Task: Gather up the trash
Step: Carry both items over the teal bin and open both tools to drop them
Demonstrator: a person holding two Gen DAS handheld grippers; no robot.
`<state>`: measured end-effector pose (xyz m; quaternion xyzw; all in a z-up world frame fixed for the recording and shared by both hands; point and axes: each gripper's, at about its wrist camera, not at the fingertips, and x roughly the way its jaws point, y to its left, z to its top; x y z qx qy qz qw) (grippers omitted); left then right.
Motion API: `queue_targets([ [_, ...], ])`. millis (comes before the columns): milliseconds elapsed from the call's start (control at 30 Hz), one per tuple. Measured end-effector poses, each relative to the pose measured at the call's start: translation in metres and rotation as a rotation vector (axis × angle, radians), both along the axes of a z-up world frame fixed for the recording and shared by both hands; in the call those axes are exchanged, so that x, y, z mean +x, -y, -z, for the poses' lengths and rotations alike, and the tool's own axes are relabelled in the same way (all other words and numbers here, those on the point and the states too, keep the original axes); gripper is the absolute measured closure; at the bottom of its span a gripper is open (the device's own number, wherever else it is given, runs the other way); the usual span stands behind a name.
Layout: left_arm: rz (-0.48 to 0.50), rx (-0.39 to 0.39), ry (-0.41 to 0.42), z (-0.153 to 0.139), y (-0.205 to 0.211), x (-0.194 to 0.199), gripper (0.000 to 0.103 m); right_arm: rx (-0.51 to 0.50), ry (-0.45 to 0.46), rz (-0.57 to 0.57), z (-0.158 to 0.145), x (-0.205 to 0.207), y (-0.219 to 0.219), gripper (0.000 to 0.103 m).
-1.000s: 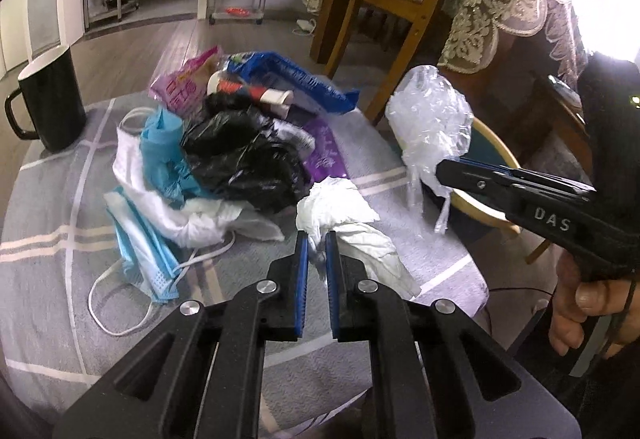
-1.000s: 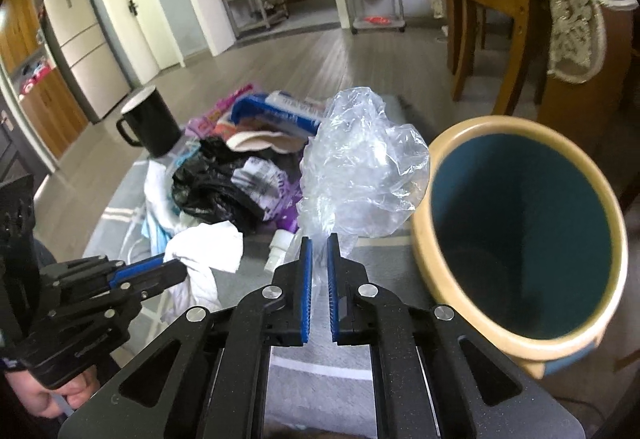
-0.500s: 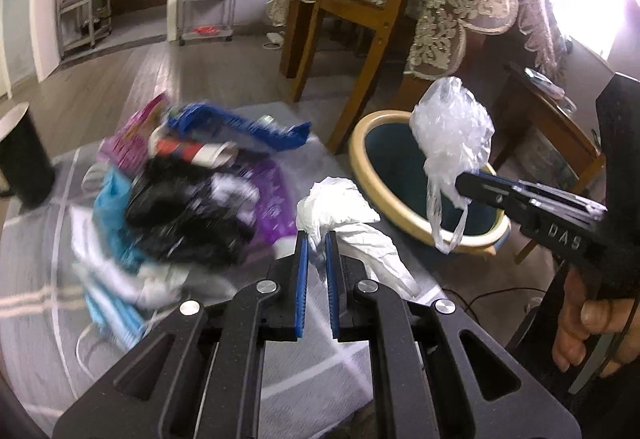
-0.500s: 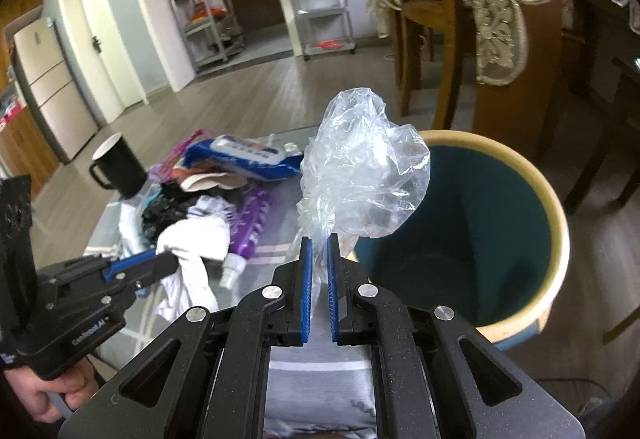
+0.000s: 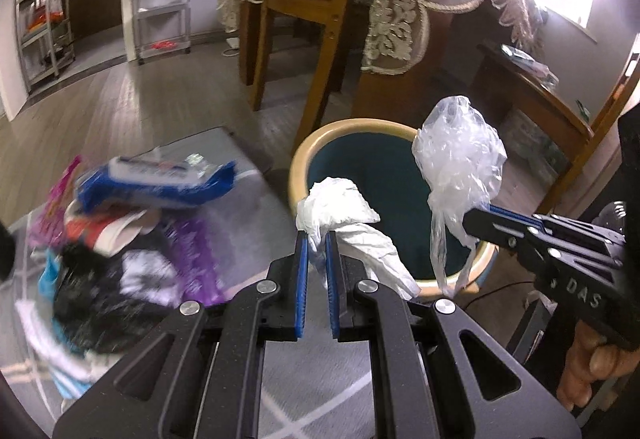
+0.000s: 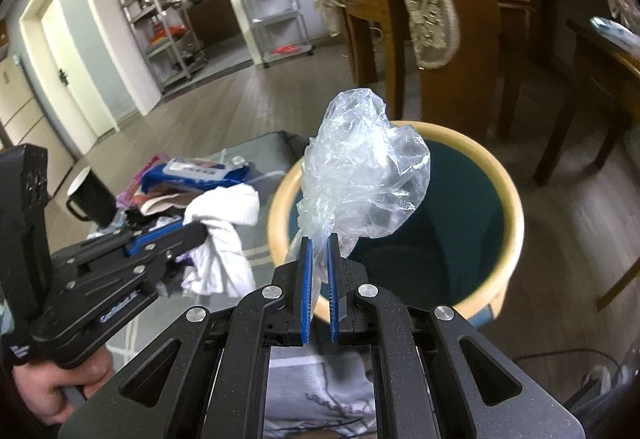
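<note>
Far left of the left jaws, on the grey striped table point(image 5: 256, 195), sits the trash pile point(image 5: 120, 239): pink wrapper at the far edge, a blue wipes pack point(image 5: 156, 185) on top, a red-and-white paper cup point(image 5: 116, 235) under it, purple packet point(image 5: 192, 255) nearest the jaws, black bag point(image 5: 88, 295) & bits of white and blue stuff low down, all smeared by blur. In the right wrist view a black mug point(image 6: 90, 197) stands at the far left end of that table. Next, the left gripper point(image 5: 316, 259): jaws clenched on a crumpled white tissue wad point(image 5: 340, 215), which bulges out past the blue tips & trails a twisted tail off to the right side of the jaws. The wad hangs at the near-left rim of the trash bin point(image 5: 298, 167), a round tub w/ tan rim & dark teal inside, standing on the floor just beyond the table edge. Right of that, the right gripper point(image 6: 318, 263): jaws pinched tight on the neck of a clear plastic bag point(image 6: 360, 175), the puffed part rising straight ahead of the tips, loose ends dangling below. Bag is over the bin's mouth, toward its left side as the right wrist view has it. A hand point(image 5: 592, 367) grips the right tool's handle at far right; another hand point(image 6: 60, 387) holds the left tool. Beyond the bin: wooden chair legs & a lace tablecloth point(image 5: 404, 7), wood floor, wire shelves far back left.
</note>
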<state>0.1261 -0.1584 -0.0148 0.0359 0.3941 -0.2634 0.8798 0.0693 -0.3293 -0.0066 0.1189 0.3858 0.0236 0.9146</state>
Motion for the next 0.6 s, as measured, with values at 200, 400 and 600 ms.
queue_targets([
  [200, 0.036, 0.029, 0.0, 0.003, 0.027, 0.017, 0.095, -0.003, -0.037, 0.053, 0.008, 0.002, 0.016, 0.094],
  [400, 0.073, 0.06, -0.027, 0.011, 0.048, 0.037, 0.095, 0.014, -0.096, 0.071, 0.024, 0.011, 0.023, 0.094],
  [600, 0.092, 0.085, -0.075, 0.022, 0.058, 0.048, 0.091, 0.018, -0.15, 0.08, 0.035, 0.02, 0.023, 0.085],
])
